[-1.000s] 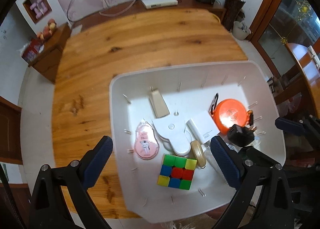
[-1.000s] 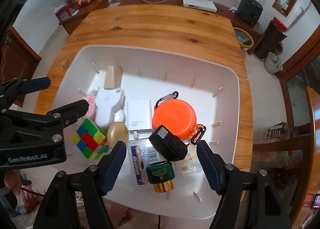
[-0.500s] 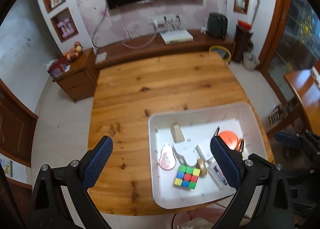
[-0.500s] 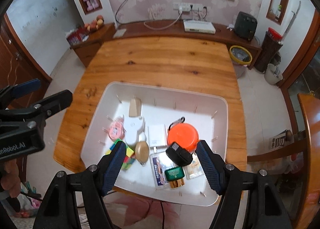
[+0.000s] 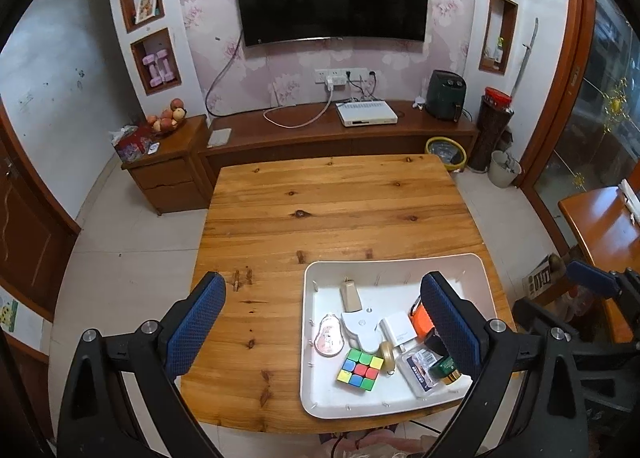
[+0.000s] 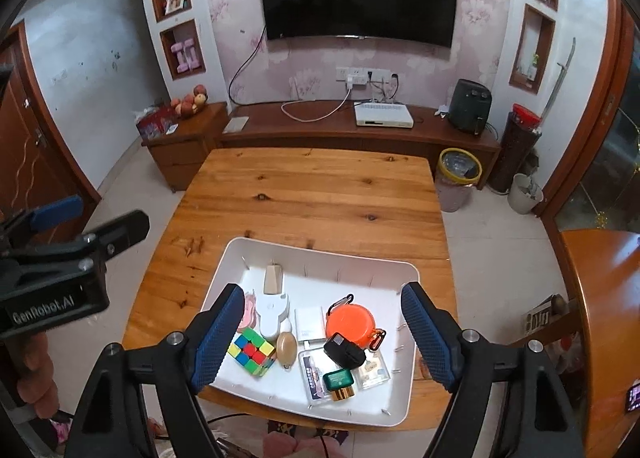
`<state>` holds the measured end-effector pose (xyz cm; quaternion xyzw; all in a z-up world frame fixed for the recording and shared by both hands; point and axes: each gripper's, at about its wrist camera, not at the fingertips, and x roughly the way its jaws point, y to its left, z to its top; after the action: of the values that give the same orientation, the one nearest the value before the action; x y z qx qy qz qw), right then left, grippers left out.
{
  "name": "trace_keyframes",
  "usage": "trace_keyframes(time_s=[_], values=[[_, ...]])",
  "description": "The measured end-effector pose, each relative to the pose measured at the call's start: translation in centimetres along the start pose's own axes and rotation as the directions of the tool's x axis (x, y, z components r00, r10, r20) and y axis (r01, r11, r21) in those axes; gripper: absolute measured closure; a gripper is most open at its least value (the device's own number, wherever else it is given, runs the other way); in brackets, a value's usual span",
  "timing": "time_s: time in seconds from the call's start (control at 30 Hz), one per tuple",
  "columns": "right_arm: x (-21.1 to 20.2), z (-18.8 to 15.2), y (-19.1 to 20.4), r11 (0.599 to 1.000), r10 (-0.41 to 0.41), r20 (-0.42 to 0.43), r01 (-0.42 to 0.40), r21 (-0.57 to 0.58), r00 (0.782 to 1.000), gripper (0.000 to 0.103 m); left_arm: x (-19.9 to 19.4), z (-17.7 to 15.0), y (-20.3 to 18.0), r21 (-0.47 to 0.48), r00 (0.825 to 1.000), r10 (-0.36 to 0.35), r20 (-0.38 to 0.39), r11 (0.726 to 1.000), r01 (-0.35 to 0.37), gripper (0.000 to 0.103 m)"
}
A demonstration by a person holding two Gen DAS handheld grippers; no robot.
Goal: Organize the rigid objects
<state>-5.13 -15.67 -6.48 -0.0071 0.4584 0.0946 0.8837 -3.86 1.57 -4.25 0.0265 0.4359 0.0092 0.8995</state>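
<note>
Both the left gripper (image 5: 322, 328) and the right gripper (image 6: 323, 332), whose jaws have just been opening, hang wide and empty high above the white tray (image 6: 408, 378), where the cube (image 6: 251, 352), orange case (image 6: 351, 325) and other rigid objects sit gathered together, apparently for sorting.

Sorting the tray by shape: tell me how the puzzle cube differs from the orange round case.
The puzzle cube is boxy with many coloured squares; the orange round case is a flat disc in one colour. The case carries clips at its edge; the cube has none. Both lie in the white tray.
</note>
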Motion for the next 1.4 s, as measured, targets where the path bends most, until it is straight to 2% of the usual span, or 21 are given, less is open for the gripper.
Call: trace_keyframes(time_s=[0.23,0.47,1.4], values=[[-2.6,-0.3,-0.8,0.997,-0.041,0.076,0.037,0.061,0.996,0.022,-0.6,-0.6,-0.1,-0.026,1.000,-0.014,-0.023,1.000,0.013,0.005],[-4.3,-0.8,-0.6,0.995,-0.076,0.146,0.065,0.077,0.986,0.022,-2.0,-1.4,-0.3,-0.031,1.000,0.001,0.008,1.000,-0.001,0.005],[-3.2,-0.7,0.5,0.998,-0.055,0.096,0.052,0.030,0.994,0.022,-1.2,-1.8,0.8,-0.061,0.999,0.024,-0.022,0.998,-0.025,0.005]])
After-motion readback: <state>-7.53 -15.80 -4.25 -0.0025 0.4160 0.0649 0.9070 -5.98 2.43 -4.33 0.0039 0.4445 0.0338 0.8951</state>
